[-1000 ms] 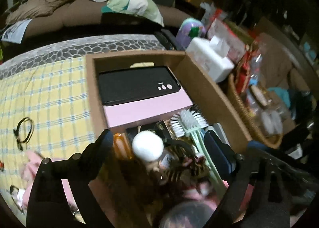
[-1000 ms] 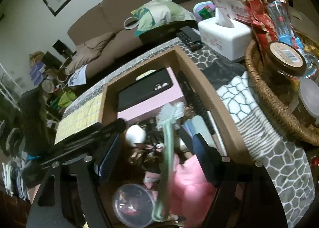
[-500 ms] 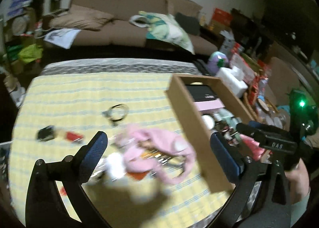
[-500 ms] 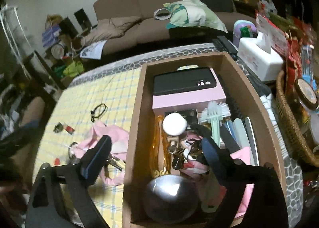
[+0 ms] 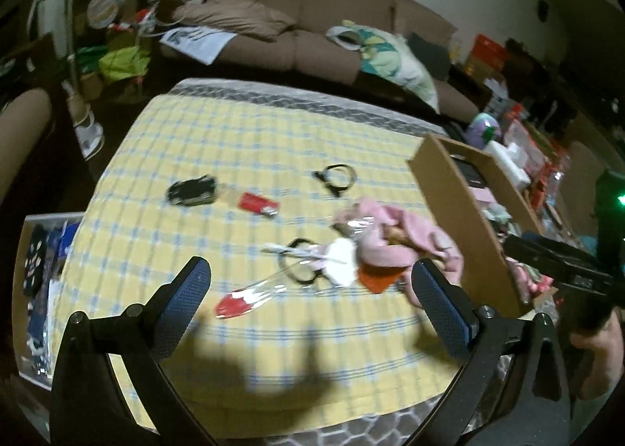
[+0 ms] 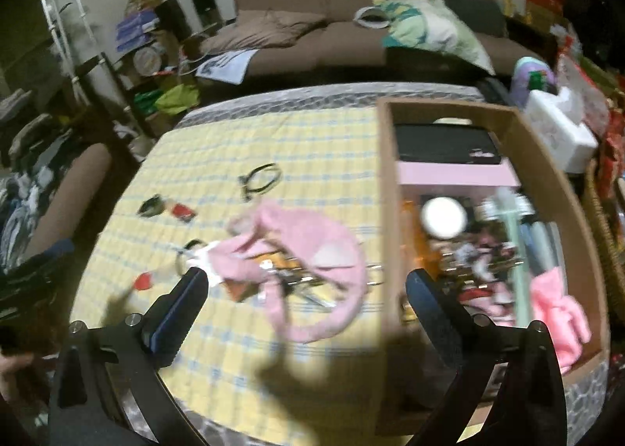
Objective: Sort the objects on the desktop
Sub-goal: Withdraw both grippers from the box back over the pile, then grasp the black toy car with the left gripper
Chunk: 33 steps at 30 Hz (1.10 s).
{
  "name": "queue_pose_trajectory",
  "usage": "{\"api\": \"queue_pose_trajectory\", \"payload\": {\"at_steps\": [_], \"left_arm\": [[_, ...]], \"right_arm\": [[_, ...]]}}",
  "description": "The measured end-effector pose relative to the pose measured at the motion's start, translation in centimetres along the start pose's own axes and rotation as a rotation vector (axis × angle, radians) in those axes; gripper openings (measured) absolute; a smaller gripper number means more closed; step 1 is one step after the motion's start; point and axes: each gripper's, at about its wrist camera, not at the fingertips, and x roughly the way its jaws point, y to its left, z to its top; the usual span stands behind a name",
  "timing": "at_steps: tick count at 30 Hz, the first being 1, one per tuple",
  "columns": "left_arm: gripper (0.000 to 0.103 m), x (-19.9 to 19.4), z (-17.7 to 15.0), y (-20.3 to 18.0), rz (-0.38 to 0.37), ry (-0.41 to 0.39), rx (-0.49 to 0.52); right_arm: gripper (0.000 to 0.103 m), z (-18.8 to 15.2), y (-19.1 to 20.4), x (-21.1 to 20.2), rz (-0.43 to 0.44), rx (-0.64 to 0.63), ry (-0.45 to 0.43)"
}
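Both claws, the left claw (image 5: 310,289) and the right claw (image 6: 302,299), hang spread apart and empty above the tabletop (image 5: 242,141). Left of the cardboard box (image 6: 386,219) lies a pink cloth (image 6: 308,247) over blurred, possibly metal, clutter.

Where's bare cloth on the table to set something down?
Free: the far stretch of the yellow checked cloth beyond the black hair tie, and the near strip in front of both open grippers. Crowded: the pile around the pink cloth beside the cardboard box, which is itself full.
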Motion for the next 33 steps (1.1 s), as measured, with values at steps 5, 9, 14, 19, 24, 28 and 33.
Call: {"api": "queue_pose_trajectory", "payload": {"at_steps": [5,9,14,19,24,28,33], "left_arm": [[0.103,1.0,-0.4,4.4,0.027,0.025,-0.083],[0.103,1.8,-0.7,7.8,0.033,0.034,-0.159],[0.103,3.6,0.9,10.4,0.082,0.020,-0.126],[0.103,7.4,4.0,9.8,0.148,-0.004,0.114],[0.103,12.6,6.0,8.4,0.136,0.068,0.384],[0.100,15.9,6.3,8.2,0.119,0.152,0.565],[0.067,18.6,6.1,9.1,0.039,0.240,0.601]], "right_arm": [[0.103,0.0,2.5,1.5,0.011,-0.034,0.016],[0.103,0.3,3.6,3.1,0.046,-0.031,0.030],[0.103,0.4,5.0,4.9,0.071,-0.050,0.043],[0.103,0.7,6.2,6.0,0.093,-0.081,0.048],[0.103,0.8,6.3,6.5,0.104,-0.099,0.054],[0.103,0.7,6.0,7.0,0.108,-0.120,0.073],[0.103,0.6,5.2,7.6,0.133,-0.109,0.093]]}}
